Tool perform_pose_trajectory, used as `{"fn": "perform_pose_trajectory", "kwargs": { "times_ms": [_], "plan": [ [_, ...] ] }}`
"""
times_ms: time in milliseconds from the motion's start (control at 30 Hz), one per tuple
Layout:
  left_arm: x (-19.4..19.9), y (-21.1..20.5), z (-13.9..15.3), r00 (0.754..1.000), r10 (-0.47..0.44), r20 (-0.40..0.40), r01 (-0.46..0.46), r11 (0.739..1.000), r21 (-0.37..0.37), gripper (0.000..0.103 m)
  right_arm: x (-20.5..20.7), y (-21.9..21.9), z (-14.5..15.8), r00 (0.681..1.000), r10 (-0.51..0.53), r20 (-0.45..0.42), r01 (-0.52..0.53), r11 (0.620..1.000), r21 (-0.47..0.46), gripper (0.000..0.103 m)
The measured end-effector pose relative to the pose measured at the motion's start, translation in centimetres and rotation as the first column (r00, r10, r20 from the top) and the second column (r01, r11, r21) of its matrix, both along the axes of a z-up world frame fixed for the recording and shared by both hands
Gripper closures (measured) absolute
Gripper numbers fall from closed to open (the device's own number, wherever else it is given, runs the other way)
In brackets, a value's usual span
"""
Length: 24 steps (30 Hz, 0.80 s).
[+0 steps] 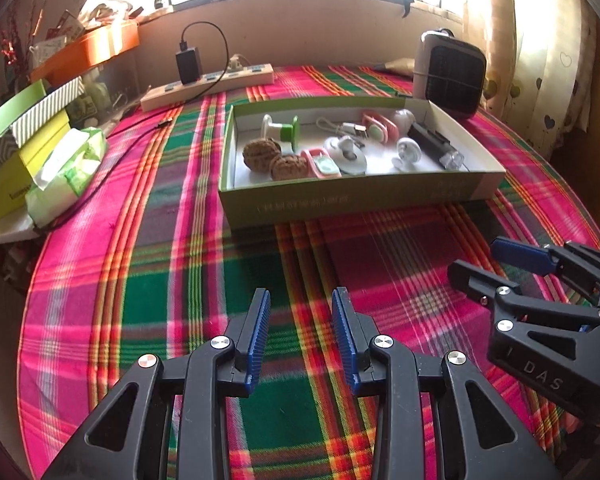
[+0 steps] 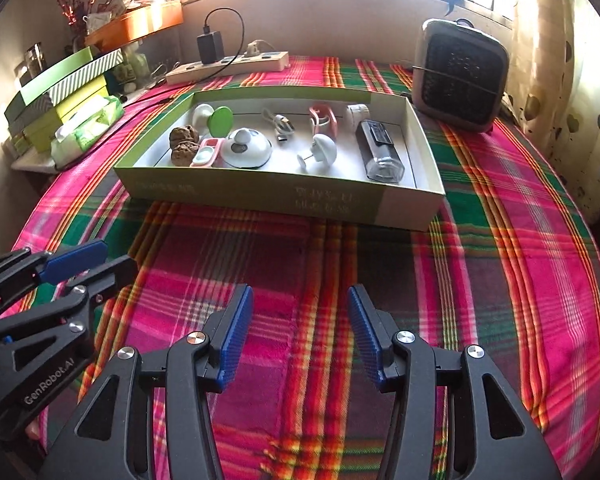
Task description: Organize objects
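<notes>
The shallow green box [image 2: 284, 200] sits across the upper middle of both views on the plaid tablecloth [image 2: 499, 240], and everything small that can be seen is already inside it. At its left end lie two walnuts [image 1: 274, 160], touching each other, with a white and green spool [image 1: 280, 130] just behind them. A pink-edged case [image 1: 319, 164] rests beside the walnuts, then a white dome-shaped piece [image 2: 246, 148], a coiled cable [image 2: 280, 124], a pink clip [image 2: 321, 120] and a white knob with a stem [image 2: 319, 152]. A dark flashlight [image 2: 379, 152] lies lengthwise along the right wall, probably placed there because the wall keeps it from rolling. The cloth in front of the box carries no loose items, so the sorting looks finished or nearly so.

Both tools hang low over the bare cloth at the bottom of the frames, well apart from the box. The left gripper [image 1: 301, 336] has its blue pads parted with nothing between them. The right gripper [image 2: 300, 332] stands somewhat wider, also empty. Held back like this, they seem to be at rest, not reaching.

A heater [image 2: 459, 76] stands at the upper right, just beyond the box corner. A power strip [image 2: 228, 66] lies along the wall behind, and stacked boxes with a tissue pack [image 2: 88, 128] fill the upper left.
</notes>
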State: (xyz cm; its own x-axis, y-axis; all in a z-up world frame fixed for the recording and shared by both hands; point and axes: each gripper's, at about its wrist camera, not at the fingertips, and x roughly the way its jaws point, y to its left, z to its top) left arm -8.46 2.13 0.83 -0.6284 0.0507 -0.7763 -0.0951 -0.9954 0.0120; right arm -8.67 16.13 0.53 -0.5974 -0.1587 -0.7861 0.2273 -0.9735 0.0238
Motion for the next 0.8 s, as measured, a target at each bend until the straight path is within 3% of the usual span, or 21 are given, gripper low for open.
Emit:
{"fn": "perform_pose_trajectory", "kwargs": {
  "times_ms": [500, 800],
  "plan": [
    [1.1, 0.3, -0.4, 0.999, 0.033, 0.007, -0.033, 0.999, 0.009, 0.072, 2.0, 0.7, -0.2, 0.999, -0.033, -0.011, 0.034, 0.999, 0.023, 0.037],
    [1.6, 0.3, -0.4, 0.999, 0.049, 0.005, -0.049, 0.999, 0.013, 0.071, 2.7, 1.0, -0.2, 0.999, -0.045, -0.011, 0.046, 0.999, 0.024, 0.033]
  ]
}}
